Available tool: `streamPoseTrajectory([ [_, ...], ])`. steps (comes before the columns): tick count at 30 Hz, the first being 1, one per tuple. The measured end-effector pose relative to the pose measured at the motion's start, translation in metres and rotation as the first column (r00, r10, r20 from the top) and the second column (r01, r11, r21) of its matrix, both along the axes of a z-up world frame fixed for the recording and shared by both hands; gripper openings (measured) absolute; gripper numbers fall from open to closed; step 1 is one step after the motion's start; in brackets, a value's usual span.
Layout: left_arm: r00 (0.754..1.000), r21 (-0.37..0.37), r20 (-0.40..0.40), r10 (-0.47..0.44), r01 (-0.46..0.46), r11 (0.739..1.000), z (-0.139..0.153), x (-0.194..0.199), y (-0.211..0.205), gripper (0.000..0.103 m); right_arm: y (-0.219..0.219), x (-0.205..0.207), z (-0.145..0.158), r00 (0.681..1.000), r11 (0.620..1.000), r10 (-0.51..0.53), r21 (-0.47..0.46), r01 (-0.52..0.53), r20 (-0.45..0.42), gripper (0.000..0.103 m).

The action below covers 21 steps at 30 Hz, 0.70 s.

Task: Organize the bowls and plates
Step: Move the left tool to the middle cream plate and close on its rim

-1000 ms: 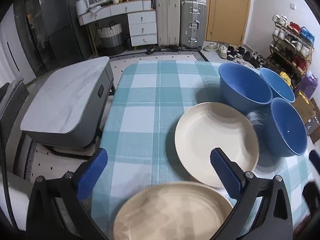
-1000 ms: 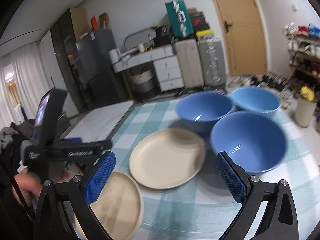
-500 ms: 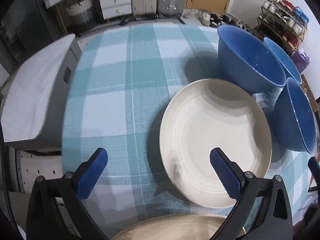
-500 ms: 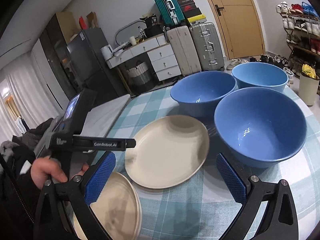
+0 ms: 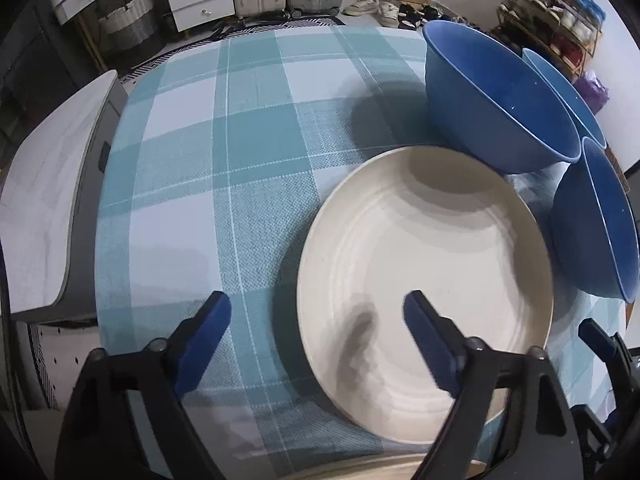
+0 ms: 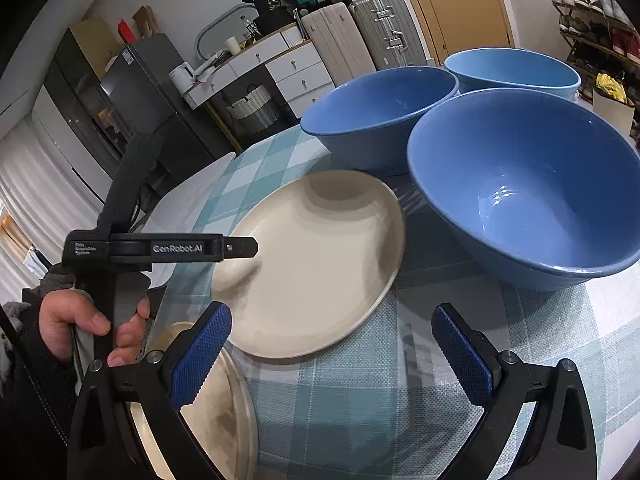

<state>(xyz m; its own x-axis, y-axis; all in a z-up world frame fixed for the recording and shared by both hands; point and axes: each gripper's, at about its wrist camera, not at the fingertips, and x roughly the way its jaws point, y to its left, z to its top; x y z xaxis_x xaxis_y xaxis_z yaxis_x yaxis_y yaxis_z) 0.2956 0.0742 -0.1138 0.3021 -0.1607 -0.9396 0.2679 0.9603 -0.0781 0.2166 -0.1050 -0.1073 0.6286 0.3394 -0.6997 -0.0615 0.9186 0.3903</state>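
Observation:
A cream plate (image 5: 424,288) lies on the checked tablecloth (image 5: 224,152). My left gripper (image 5: 316,320) hangs over the plate's left rim, one finger above the cloth and the other above the plate's inside. Its jaws are closing and the pads touch nothing. Three blue bowls stand upright at the right: one behind the plate (image 5: 492,96), one further back (image 5: 560,92) and one beside the plate (image 5: 596,232). My right gripper (image 6: 330,344) is open above the cloth, in front of the same plate (image 6: 316,264) and the nearest bowl (image 6: 528,188). A second cream plate (image 6: 216,412) lies at the lower left, partly behind my finger.
A hand (image 6: 92,328) holds the left tool's black body (image 6: 160,248). A low grey side table (image 5: 40,208) stands beyond the table's left edge. Drawers (image 6: 296,68), suitcases (image 6: 360,36) and a shoe rack (image 5: 560,4) line the far walls.
My left gripper moved forward and down over the first plate and its jaws narrowed; the second plate slipped to the bottom edge. My right gripper sank toward the table, nearer the bowls.

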Motion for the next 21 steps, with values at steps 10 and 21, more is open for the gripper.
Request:
streamPoseTrajectory([
  [10,0.996,-0.058,-0.084,-0.009,0.004,0.998,-0.011,0.004,0.002,0.025,-0.004,0.005,0.005,1.0,1.0,-0.009,0.002,0.008,0.011,0.102],
  [21,0.997,-0.058,-0.072,-0.005,0.0,0.998,-0.009,0.001,0.011,0.015,-0.014,0.007,0.014,0.999,0.999,-0.033,0.011,0.032,0.039,0.102],
])
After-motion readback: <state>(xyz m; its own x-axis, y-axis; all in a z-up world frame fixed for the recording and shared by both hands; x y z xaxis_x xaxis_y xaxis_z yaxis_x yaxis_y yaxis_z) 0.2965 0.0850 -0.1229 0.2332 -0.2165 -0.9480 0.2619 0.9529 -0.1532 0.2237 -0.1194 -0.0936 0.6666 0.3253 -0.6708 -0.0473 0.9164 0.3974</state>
